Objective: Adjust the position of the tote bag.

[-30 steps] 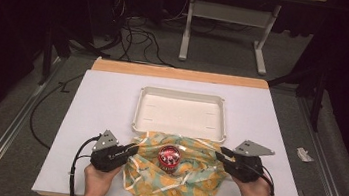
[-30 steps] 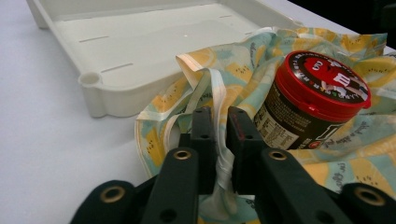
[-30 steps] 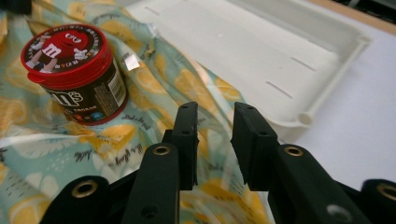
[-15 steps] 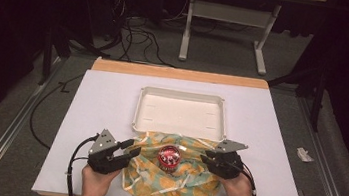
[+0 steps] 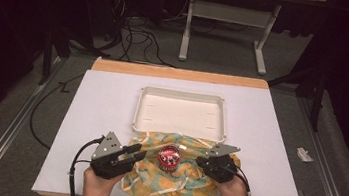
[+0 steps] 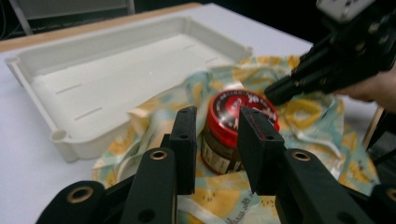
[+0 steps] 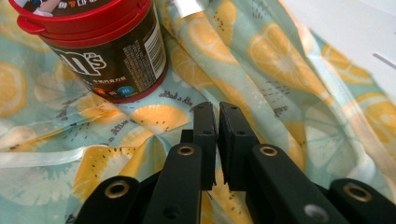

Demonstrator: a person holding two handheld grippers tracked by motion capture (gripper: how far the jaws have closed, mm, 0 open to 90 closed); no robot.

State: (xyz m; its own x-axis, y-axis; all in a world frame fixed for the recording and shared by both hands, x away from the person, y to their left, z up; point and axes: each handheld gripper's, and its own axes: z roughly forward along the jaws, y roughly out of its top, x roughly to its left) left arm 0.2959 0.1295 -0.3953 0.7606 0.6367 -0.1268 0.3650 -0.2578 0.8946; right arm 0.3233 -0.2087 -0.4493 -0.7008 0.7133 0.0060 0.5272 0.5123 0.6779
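The left gripper (image 5: 137, 150) sits at the near left of the table, held in a hand (image 5: 98, 185), its jaws partly apart with nothing pinched between them. They have just been closing a little. In the left gripper view the jaws frame the jar (image 6: 238, 128), which stands beyond their tips, not between the pads.

The right gripper (image 5: 201, 160) sits at the near right, held in the other hand (image 5: 232, 193). Its jaws are nearly together, having just been closing. In the right gripper view the pads stand a sliver apart over the cloth (image 7: 261, 65); whether they pinch any of it I cannot tell.

Between the two grippers stands the jar (image 5: 169, 157), upright, dark with a red lid, in the middle of the cloth (image 5: 171, 193). The cloth is pale green with orange slice prints and lies rumpled at the near edge of the table (image 5: 102, 99).

Just beyond, the far edge of the cloth overlaps the near rim of a white tray (image 5: 183, 95).
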